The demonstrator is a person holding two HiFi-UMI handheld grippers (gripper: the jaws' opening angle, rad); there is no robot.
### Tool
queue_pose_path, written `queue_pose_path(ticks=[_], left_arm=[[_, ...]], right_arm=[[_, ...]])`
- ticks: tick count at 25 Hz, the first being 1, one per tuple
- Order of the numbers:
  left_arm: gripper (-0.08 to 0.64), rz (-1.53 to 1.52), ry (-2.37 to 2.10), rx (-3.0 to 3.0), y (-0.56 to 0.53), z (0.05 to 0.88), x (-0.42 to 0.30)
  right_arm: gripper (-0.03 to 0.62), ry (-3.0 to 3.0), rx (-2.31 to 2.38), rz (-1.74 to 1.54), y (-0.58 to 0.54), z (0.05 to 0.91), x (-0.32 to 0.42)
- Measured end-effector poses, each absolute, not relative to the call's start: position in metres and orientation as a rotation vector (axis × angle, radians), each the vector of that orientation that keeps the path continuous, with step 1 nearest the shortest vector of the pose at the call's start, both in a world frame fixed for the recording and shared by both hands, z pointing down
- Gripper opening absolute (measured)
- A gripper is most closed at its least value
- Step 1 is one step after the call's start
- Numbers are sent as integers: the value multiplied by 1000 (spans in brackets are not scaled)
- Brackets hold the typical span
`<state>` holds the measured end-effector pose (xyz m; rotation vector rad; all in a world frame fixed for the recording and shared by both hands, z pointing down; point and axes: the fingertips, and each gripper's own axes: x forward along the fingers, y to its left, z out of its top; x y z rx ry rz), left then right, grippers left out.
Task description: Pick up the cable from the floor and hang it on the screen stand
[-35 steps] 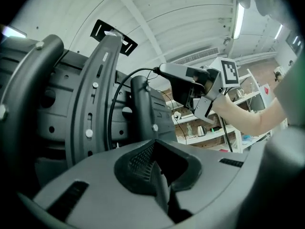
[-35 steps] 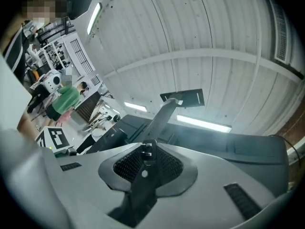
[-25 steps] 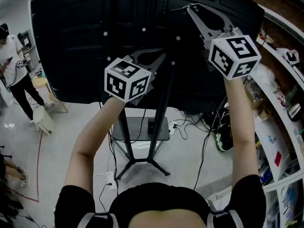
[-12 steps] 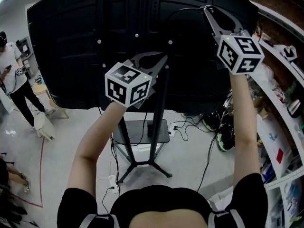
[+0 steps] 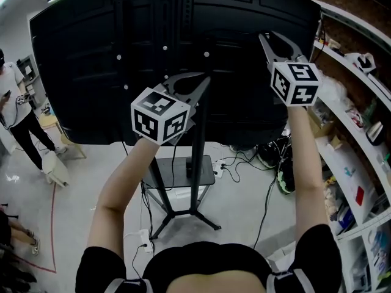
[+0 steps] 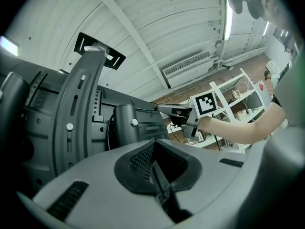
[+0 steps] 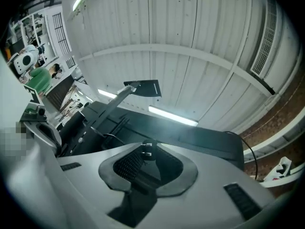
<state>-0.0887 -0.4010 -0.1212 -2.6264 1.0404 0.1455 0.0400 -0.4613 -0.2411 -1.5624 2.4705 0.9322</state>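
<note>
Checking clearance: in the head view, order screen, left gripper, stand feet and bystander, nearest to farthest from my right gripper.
1. screen, beside the right gripper
2. left gripper, to its left
3. stand feet, on the floor below
4. bystander, far left

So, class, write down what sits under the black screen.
The stand's legs, a dark shelf and tangled cables on the floor. The person's forearms cover part of it.
</note>
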Motion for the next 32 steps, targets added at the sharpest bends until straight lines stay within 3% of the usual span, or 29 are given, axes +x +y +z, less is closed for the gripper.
queue_pose_path(ticks=[12,32], left_arm=[[8,149,1090,-2623,-395,-98,-97],[8,135,1108,-2713,-382,-21,-104]], right_arm=[[98,2479,-1570,750,-462,-156,53],[100,2556,-1442,510,-460,-64,-6]])
